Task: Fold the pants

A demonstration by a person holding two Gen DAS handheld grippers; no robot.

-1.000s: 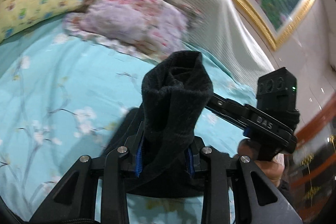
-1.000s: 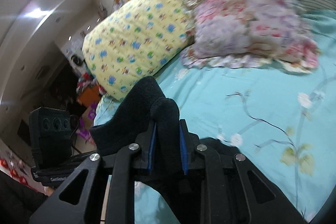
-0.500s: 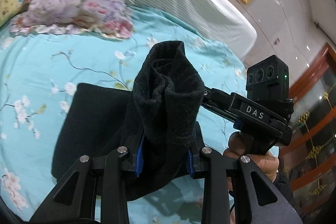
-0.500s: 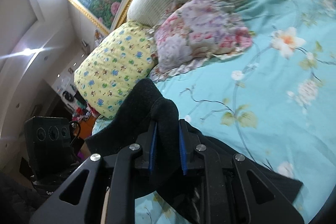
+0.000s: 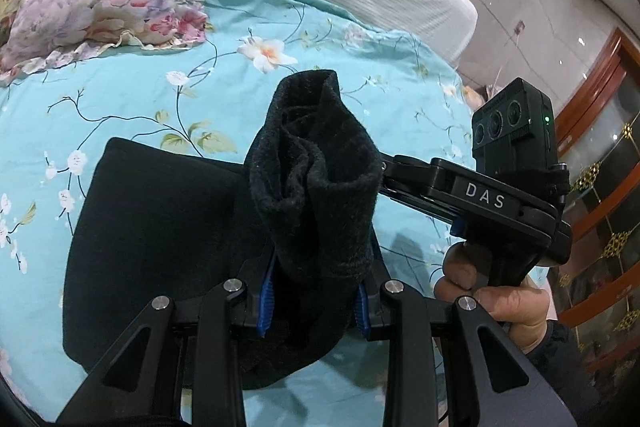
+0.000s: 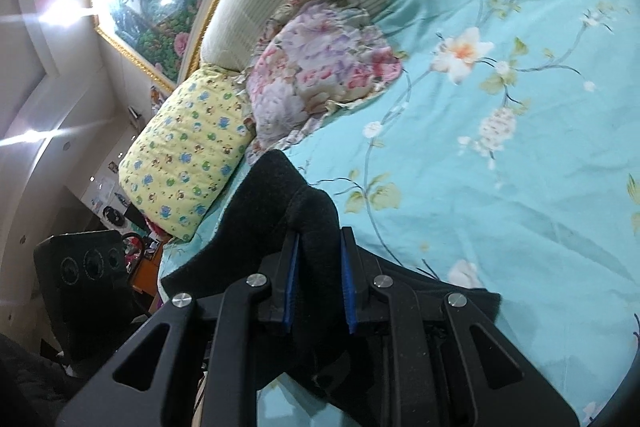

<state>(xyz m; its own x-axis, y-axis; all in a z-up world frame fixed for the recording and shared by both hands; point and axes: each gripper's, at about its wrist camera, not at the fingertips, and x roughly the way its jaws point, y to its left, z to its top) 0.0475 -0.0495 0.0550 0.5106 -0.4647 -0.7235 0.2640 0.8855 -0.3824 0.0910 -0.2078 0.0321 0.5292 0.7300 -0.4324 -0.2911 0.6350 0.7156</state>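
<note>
**Both grippers clamped on the black pants, one end held above the bed**

These pants (image 5: 160,227) look soft, thick and fleecy, limp rather than stiff. I judge them light but bulky: they bunch and roll wherever I pinch them, and the nap should keep them from slipping out of the pads. The best hold is at an edge or corner of a layer, gathered thin enough for the pads to close, and I would keep both holds level so the fold lands square.

On my left, the left gripper (image 5: 316,301) is closed on a thick wad of the fabric. The blue pads (image 5: 267,301) press in from either side, well apart because the bunch between them is fat, and the cloth stands up past the fingertips in a rolled tube. To the left and below that, the rest of the pants lie spread flat on the turquoise flowered bed sheet (image 5: 200,75), dark and fairly smooth.

Moving right, my right hand (image 5: 492,291) shows in the left view, wrapped round the handle of the other tool just beside the raised bunch.

The right gripper (image 6: 318,293) is likewise clamped on the pants (image 6: 276,203), its pads squeezing a narrower fold, with a peak of cloth rising beyond the tips. Fabric trails down from there onto the bed. The floral pillow (image 6: 320,67) and yellow pillow (image 6: 188,155) sit well apart from it, by the headboard.
</note>
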